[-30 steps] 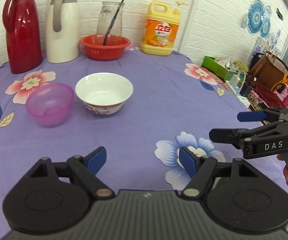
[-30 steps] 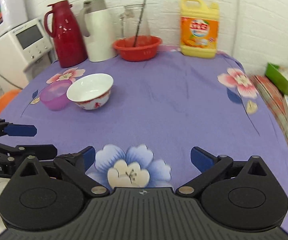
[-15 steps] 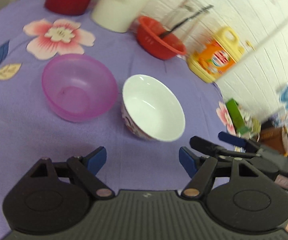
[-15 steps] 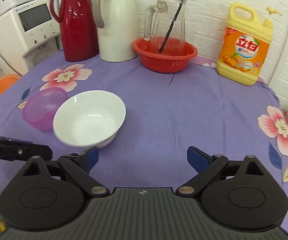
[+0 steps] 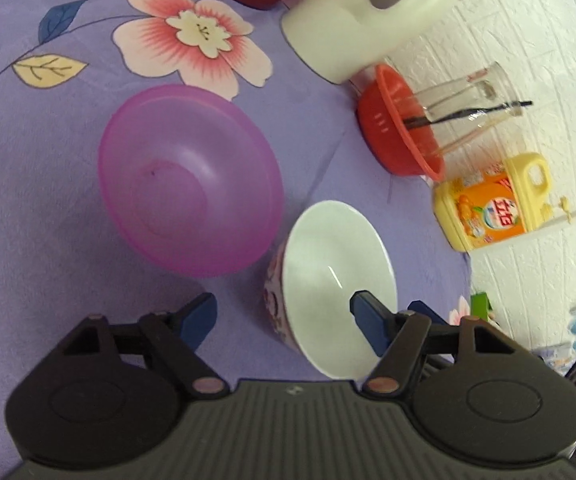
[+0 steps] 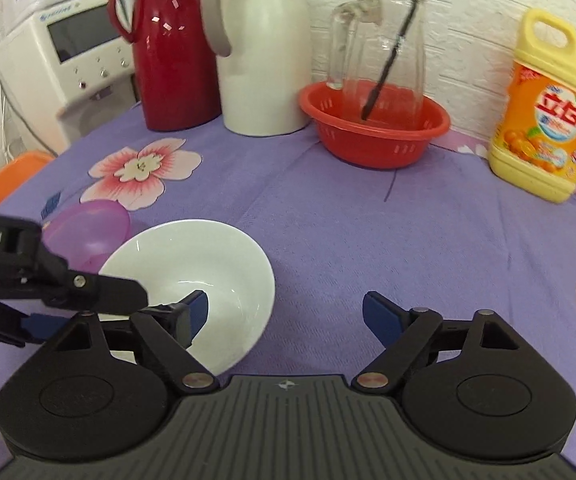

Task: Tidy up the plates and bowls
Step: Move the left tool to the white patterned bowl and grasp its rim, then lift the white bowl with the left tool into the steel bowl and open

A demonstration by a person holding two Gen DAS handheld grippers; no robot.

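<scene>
A white bowl (image 5: 337,276) with a patterned outside stands on the purple flowered cloth, touching or nearly touching a translucent pink bowl (image 5: 188,178) to its left. My left gripper (image 5: 284,316) is open, with the white bowl's near rim between its fingers. In the right wrist view the white bowl (image 6: 208,264) lies at lower left and the pink bowl (image 6: 88,232) behind it. My right gripper (image 6: 286,312) is open, with its left finger over the white bowl's rim. The left gripper's body (image 6: 48,284) reaches in from the left.
At the back stand a red flask (image 6: 168,44), a white flask (image 6: 264,48), a red basket (image 6: 375,124) holding a glass jug (image 6: 375,36), and a yellow detergent bottle (image 6: 543,108). A white appliance (image 6: 68,48) stands off the table's left.
Both grippers have moved in on the white bowl, which now sits at their fingertips. The left view has tilted and dropped closer over both bowls.
</scene>
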